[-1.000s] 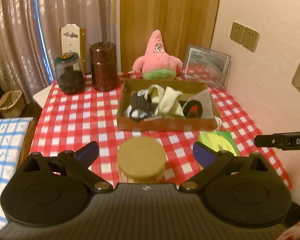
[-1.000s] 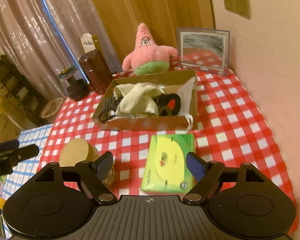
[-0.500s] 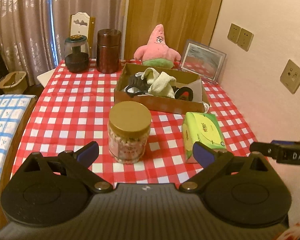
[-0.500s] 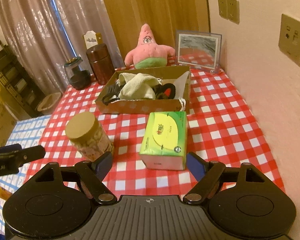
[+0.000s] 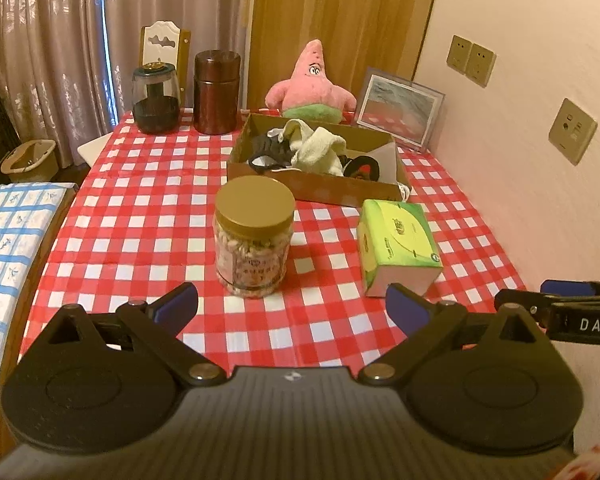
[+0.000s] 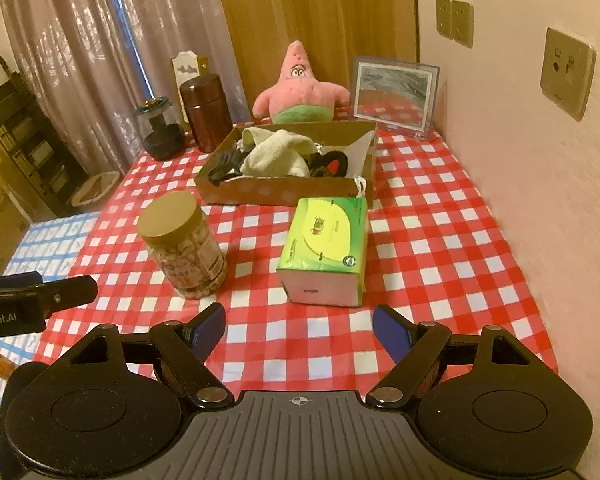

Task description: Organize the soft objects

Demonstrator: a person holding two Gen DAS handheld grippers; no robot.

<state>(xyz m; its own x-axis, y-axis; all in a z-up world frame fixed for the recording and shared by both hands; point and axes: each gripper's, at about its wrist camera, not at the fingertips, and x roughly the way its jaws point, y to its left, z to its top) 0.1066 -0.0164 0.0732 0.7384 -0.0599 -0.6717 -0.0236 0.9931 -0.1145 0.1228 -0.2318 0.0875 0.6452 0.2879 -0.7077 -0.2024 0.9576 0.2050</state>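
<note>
Right wrist view: cardboard box [image 6: 284,194] of soft items lies well beyond open right claw [image 6: 298,330].

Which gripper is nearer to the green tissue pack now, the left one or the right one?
Right. The right gripper sits directly in front of the green tissue pack, jaws open. The left gripper faces the jar, with the pack off to its right side.

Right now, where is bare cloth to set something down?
Free: the checked cloth left of the gold-lidded jar, and the strip between the green tissue pack and the wall. Crowded: the back edge, around the cardboard box, pink star plush and brown canister.
</note>
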